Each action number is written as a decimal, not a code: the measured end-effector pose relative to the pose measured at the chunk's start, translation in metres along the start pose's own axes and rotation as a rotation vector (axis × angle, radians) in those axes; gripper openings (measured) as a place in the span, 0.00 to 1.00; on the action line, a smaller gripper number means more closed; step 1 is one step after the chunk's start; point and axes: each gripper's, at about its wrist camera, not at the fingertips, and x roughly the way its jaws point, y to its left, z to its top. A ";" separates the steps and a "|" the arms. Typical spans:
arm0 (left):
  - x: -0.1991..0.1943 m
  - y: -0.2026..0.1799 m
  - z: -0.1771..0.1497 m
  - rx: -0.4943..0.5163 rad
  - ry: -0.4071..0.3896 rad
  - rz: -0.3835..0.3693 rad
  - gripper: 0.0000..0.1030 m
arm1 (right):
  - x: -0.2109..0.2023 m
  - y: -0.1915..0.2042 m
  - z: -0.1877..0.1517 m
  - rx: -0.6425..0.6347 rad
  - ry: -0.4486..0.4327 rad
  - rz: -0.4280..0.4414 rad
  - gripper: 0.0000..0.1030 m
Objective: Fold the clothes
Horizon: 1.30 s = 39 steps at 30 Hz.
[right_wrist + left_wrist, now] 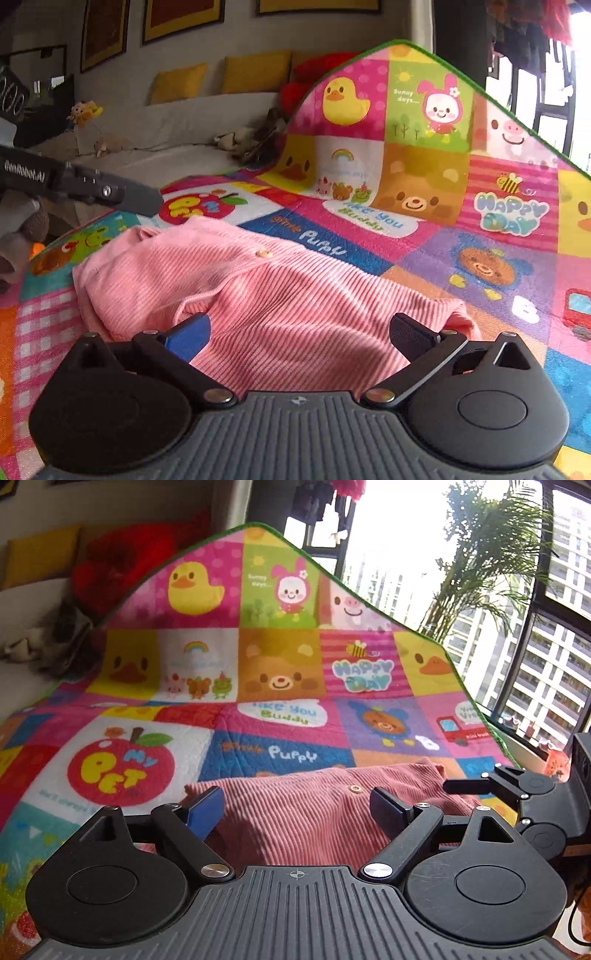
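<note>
One blanket (424, 229), one pink garment (266, 295)

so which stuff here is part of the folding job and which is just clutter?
Part of the job:
- pink sweater
- left gripper, open
- right gripper, open
- play mat under the sweater

Just lying about:
- yellow cushions
- soft toys on the sofa
- red cushion
- potted palm

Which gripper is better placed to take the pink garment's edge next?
Probably right: the right gripper stands open over the pink ribbed garment's near hem; the left gripper is open too.
</note>
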 end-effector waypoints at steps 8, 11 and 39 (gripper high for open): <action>0.060 -0.051 -0.042 0.247 0.138 0.055 0.82 | -0.026 -0.034 0.004 0.166 -0.035 -0.121 1.00; 0.063 -0.053 -0.046 0.260 0.150 0.069 0.85 | -0.019 -0.036 0.006 0.225 -0.014 -0.095 1.00; 0.026 -0.034 -0.049 0.222 0.169 0.055 0.94 | 0.051 0.001 0.004 0.053 0.150 -0.083 1.00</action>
